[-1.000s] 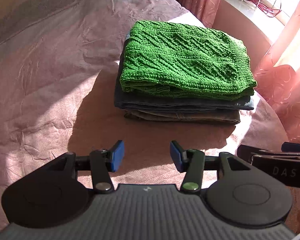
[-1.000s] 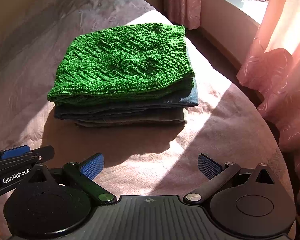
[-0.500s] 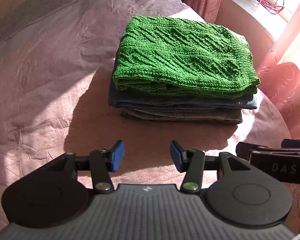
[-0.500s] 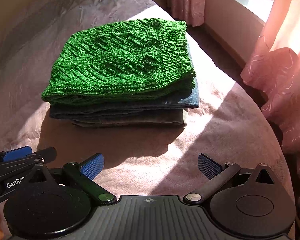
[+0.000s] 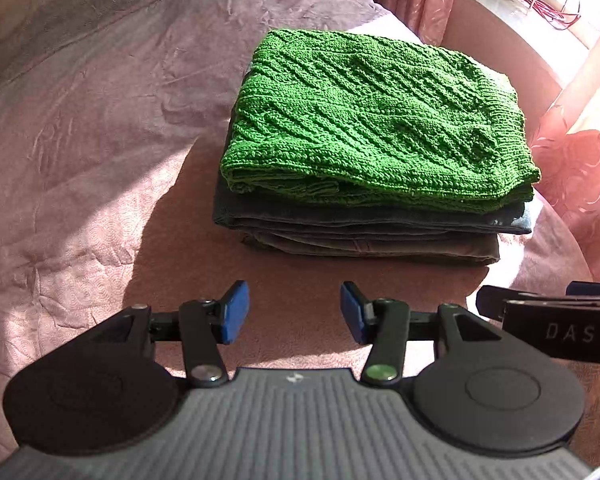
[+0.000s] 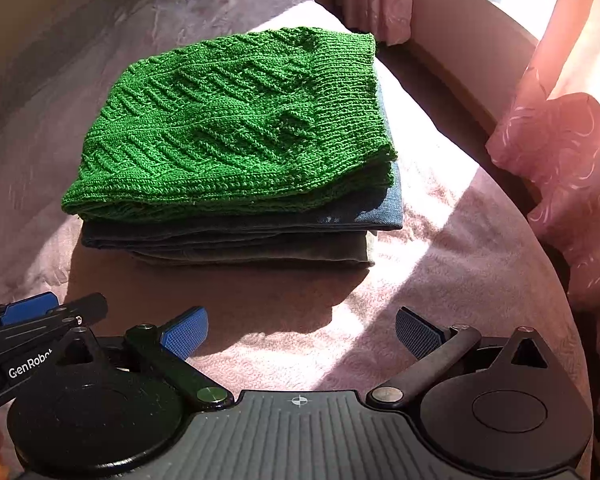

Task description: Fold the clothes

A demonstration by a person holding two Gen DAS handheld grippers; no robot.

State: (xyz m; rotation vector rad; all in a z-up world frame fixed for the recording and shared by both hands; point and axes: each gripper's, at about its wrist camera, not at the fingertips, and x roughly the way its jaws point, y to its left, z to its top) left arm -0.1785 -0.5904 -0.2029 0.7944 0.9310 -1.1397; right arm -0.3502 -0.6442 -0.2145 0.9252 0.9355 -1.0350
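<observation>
We find the folding largely done, judging by how things lie. On the pink quilted bedspread point(image 5: 80, 208), creased and softly embossed, we see no loose garment; the left expanse is bare.

The left gripper point(image 5: 294, 312) hangs over the bedspread short of the stack, its blue ribbed pads apart with nothing between them.

The stack sits toward the bed's right edge, near its rounded corner by the window. On top lies the chunky green cable-knit sweater point(image 5: 372, 120), folded to a thick rectangle with a ribbed band and a rounded, springy fold edge facing us. Beneath it lies the dark blue folded denim garment point(image 5: 340, 222), flat and stiff, its corner jutting out past the sweater on the right. At the bottom lies the grey-brown folded cloth garment point(image 5: 380, 244), thin and smooth.

The right gripper point(image 6: 302, 334) likewise hovers empty, its pads spread wider.

Further right hangs the pink patterned curtain point(image 6: 560, 148).

What remains, we judge, is at most squaring the stack.
</observation>
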